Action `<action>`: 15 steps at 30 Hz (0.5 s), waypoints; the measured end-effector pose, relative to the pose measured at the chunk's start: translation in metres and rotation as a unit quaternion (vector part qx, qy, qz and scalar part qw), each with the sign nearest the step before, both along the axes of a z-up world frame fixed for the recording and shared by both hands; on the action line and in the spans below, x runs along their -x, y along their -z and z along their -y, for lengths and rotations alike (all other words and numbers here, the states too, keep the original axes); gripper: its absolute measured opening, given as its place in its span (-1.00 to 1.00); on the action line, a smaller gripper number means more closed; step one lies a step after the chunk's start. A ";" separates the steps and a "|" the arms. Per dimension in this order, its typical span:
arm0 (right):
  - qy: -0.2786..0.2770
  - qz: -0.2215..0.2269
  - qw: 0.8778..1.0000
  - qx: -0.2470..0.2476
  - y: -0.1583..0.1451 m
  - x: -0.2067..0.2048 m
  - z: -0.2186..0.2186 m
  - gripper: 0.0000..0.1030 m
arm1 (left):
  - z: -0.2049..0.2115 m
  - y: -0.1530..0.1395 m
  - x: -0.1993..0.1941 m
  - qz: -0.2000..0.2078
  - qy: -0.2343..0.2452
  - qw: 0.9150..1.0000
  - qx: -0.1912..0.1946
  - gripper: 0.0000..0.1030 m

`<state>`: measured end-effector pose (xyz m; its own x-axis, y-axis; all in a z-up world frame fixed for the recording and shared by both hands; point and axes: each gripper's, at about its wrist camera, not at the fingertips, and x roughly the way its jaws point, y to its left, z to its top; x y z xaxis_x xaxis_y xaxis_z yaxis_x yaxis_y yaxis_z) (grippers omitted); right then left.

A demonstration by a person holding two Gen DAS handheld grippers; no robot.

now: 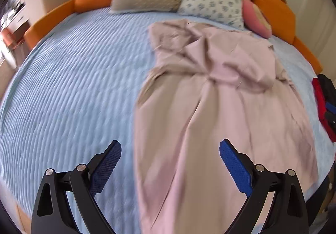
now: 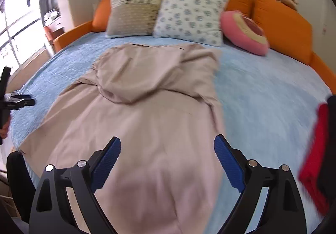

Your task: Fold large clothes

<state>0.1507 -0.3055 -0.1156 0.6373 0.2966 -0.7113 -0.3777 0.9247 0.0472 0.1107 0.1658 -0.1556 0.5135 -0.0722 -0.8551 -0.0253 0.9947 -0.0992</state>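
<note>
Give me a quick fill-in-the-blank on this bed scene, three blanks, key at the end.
1. The pink garment lies on a ____ bedspread.
2. Both the left hand-held gripper and the right hand-held gripper have jaws that are ____.
3. The headboard behind the pillows is ____.

Missing words: blue; open; orange

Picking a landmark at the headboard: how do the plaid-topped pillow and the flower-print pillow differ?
The plaid-topped pillow is beige with a dark checked band along its top; the flower-print pillow is white with small blue-grey motifs all over. In the right wrist view the plaid one stands to the left, the flowered one next to the pink cushion. Both lean on the orange headboard.
</note>
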 end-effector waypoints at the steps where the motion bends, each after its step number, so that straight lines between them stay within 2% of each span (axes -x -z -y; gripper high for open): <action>1: 0.009 -0.002 1.000 -0.001 0.000 0.009 0.008 0.74 | -0.006 0.005 0.013 -0.014 -0.003 1.000 0.006 0.86; 3: 0.019 -0.008 1.000 -0.004 0.003 0.023 0.020 0.74 | -0.012 0.014 0.032 -0.033 -0.006 0.999 0.014 0.86; 7: 0.030 -0.022 0.999 -0.007 0.011 0.044 0.032 0.73 | -0.018 0.041 0.057 -0.061 -0.026 0.998 -0.005 0.86; 12: 0.037 -0.039 0.998 -0.013 0.022 0.056 0.037 0.74 | -0.017 0.073 0.063 -0.092 -0.028 0.995 0.023 0.86; 15: 0.039 -0.044 0.998 -0.022 0.025 0.061 0.038 0.73 | -0.008 0.092 0.061 -0.121 -0.014 0.991 0.058 0.86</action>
